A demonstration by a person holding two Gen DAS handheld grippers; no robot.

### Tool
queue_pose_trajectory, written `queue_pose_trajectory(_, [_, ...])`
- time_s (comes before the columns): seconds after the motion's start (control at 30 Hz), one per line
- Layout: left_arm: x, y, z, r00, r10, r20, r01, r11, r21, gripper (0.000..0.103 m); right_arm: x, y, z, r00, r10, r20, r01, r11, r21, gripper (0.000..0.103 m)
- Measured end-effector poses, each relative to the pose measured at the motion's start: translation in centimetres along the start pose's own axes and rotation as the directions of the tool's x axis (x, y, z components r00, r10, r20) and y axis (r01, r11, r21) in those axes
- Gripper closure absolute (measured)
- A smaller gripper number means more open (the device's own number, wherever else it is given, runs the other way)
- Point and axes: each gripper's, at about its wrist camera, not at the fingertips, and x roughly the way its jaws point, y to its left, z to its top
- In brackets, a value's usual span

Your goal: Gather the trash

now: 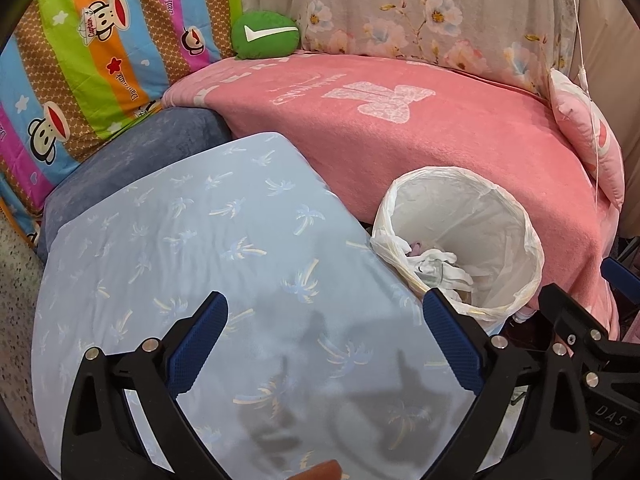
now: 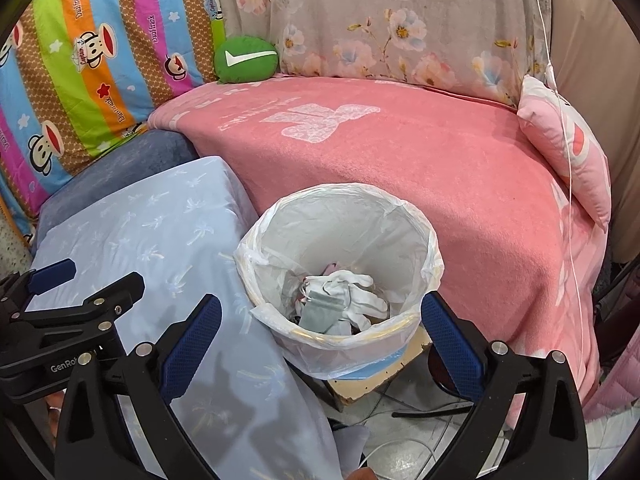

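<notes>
A bin lined with a white plastic bag (image 2: 340,232) stands between a light blue cushion and a pink-covered seat; it also shows in the left wrist view (image 1: 460,208). Crumpled white gloves and a grey-green mask (image 2: 348,300) lie at its bottom, partly seen as trash (image 1: 436,268) in the left wrist view. My right gripper (image 2: 320,304) is open above the bin's near rim, with nothing between its fingers. My left gripper (image 1: 326,300) is open and empty over the blue cushion (image 1: 200,240). Each gripper shows in the other's view: left gripper (image 2: 96,276), right gripper (image 1: 580,284).
A pink blanket (image 2: 400,152) covers the seat behind the bin, with a green cushion (image 2: 246,60) and a pink pillow (image 2: 568,148) on it. A striped monkey-print quilt (image 2: 80,60) hangs at left. The bin stands on a worn wooden box (image 2: 372,380); cables lie on the floor (image 2: 420,412).
</notes>
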Motion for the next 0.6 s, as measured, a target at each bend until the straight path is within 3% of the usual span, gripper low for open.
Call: queue_pose_trajectory(0.6, [0.5, -1.9, 0.1, 1.000, 0.024, -0.003, -0.024, 0.999, 0.023, 0.008, 0.3, -0.8, -0.3, 1.000, -0.014, 0.000, 0.014, 1.000, 0.004, 0.006])
